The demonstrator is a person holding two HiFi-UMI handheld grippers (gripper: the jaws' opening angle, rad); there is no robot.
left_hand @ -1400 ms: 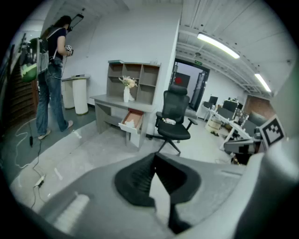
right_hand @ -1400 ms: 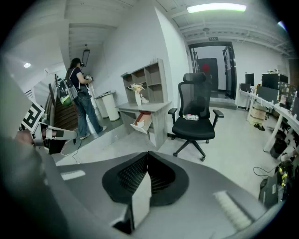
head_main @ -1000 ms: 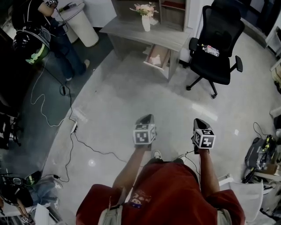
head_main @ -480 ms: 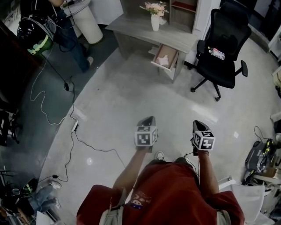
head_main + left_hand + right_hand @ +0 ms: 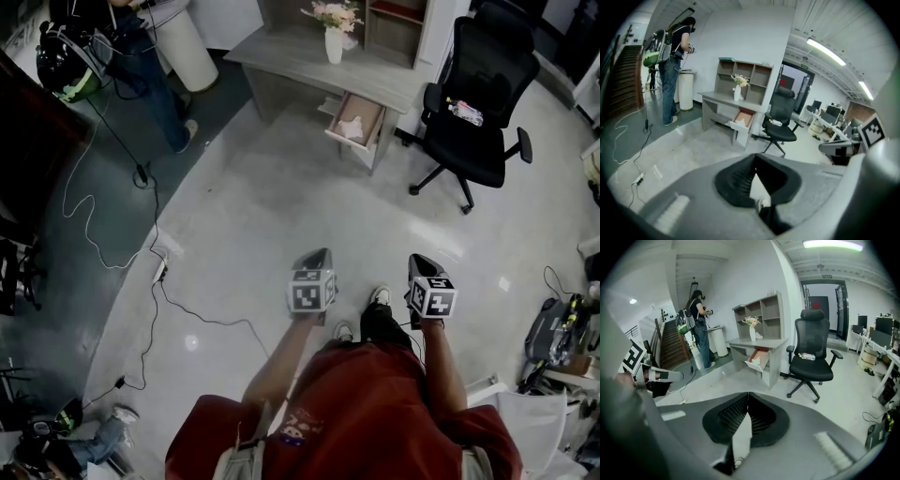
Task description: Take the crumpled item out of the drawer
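A grey desk (image 5: pixel 309 61) stands far ahead with one drawer (image 5: pixel 357 120) pulled open. A pale crumpled item (image 5: pixel 351 127) lies inside it, also visible as a white crumpled item (image 5: pixel 755 361) in the right gripper view. My left gripper (image 5: pixel 318 256) and right gripper (image 5: pixel 418 261) are held side by side over the bare floor, well short of the desk. Both are shut with nothing between their tips. The same drawer (image 5: pixel 742 118) shows small in the left gripper view.
A black office chair (image 5: pixel 478 89) with a small object on its seat stands right of the drawer. A vase of flowers (image 5: pixel 333 30) is on the desk. A person (image 5: pixel 141 66) stands at the far left by a white bin (image 5: pixel 187 42). Cables (image 5: pixel 155 272) trail across the floor on the left.
The desk, drawer and chair have drifted right and slightly down in the head view as I walk toward them. Both grippers stay shut, side by side.
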